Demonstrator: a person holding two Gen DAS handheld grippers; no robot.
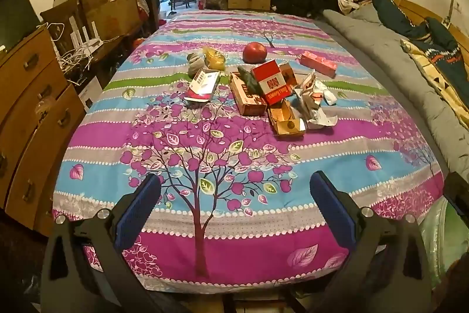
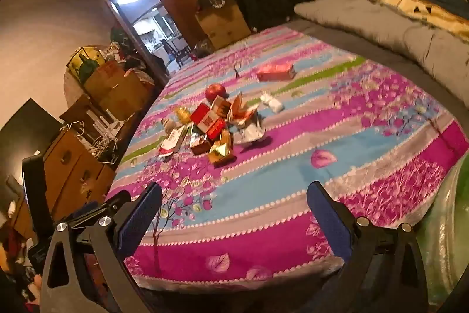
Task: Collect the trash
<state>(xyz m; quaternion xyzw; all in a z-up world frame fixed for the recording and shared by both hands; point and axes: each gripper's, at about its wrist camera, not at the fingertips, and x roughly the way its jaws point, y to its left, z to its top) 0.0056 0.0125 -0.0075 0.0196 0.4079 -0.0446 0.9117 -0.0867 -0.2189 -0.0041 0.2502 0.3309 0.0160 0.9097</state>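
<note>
Striped floral bedsheet [image 1: 222,137] fills your view; mid-bed lies the trash pile [image 1: 263,93]: roughly five cartons and one crumpled wrapper [image 1: 315,101], with one red apple [image 1: 254,52] and one pink box [image 1: 318,64] beyond. Your left gripper [image 1: 234,207] and right gripper [image 2: 234,216] hover at the near edge, jaws wide apart, empty.

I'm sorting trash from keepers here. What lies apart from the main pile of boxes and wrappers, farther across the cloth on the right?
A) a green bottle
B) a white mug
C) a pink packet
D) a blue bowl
C: the pink packet lies by itself on the tablecloth, beyond and to the right of the red box in the pile.
</note>
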